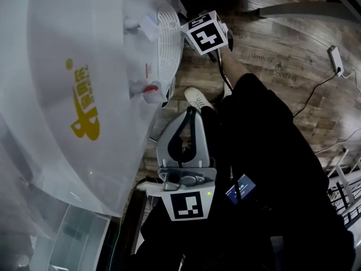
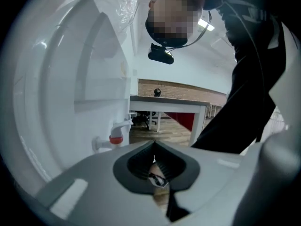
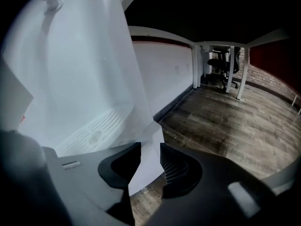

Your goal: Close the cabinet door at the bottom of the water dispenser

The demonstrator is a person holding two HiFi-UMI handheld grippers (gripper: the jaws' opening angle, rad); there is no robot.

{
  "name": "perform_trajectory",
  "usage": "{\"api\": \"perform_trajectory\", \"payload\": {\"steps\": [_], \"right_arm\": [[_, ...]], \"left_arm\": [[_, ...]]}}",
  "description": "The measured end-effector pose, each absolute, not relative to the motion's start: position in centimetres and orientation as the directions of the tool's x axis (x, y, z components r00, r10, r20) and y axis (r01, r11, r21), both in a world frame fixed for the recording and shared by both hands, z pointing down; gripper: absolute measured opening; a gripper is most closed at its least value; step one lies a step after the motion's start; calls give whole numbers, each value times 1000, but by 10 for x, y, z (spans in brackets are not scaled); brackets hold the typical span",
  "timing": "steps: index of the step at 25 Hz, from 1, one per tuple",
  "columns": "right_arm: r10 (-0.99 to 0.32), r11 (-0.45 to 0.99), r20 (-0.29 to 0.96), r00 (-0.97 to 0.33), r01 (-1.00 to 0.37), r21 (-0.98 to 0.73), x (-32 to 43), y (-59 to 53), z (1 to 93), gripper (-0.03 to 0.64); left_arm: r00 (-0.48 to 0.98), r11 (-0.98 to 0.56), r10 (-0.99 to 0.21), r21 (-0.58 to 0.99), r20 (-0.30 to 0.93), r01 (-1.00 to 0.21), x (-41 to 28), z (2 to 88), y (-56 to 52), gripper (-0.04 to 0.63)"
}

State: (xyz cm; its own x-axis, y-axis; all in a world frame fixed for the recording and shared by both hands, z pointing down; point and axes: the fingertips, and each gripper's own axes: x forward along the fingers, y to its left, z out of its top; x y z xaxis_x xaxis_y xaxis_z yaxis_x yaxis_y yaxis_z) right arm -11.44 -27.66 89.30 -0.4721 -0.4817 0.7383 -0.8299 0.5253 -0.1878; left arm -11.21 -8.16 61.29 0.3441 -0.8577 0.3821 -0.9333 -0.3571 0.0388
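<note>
The cabinet door (image 3: 146, 145) stood ajar at the foot of the water dispenser (image 1: 84, 66), its edge between the closing, not yet clamped jaws of the right gripper (image 3: 150, 158). The edge likely needed a square bite before swinging the door flush. The left gripper (image 2: 154, 160) was clenched and empty.

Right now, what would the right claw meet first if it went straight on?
Probably the white cabinet door: its edge stands between the right claw's closing jaws.

White cabinet door (image 3: 146, 166), swung open
</note>
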Motion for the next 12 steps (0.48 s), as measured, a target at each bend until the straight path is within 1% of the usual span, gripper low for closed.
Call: {"api": "perform_trajectory", "payload": {"steps": [4,7,10,12], "right_arm": [[-480,534,743,-467,-827,-175,-108,-279,894,127],[-513,519,729,-453,-840,-157,-97,-275,885,119],[-602,476,692,-398,-875,-90,-71,-266,857,99],[-678,425,655,-333,-905,-21,-48,-256,827,58]], "left_arm": [[347,-360,-856,39,383,-932,-110,615,-84,8],[352,-363,-856,44,380,-931,-109,613,-84,8],[359,-375,-857,30,371,-926,-108,610,-85,8],[351,-373,-855,17,382,-928,-111,607,-86,8]]}}
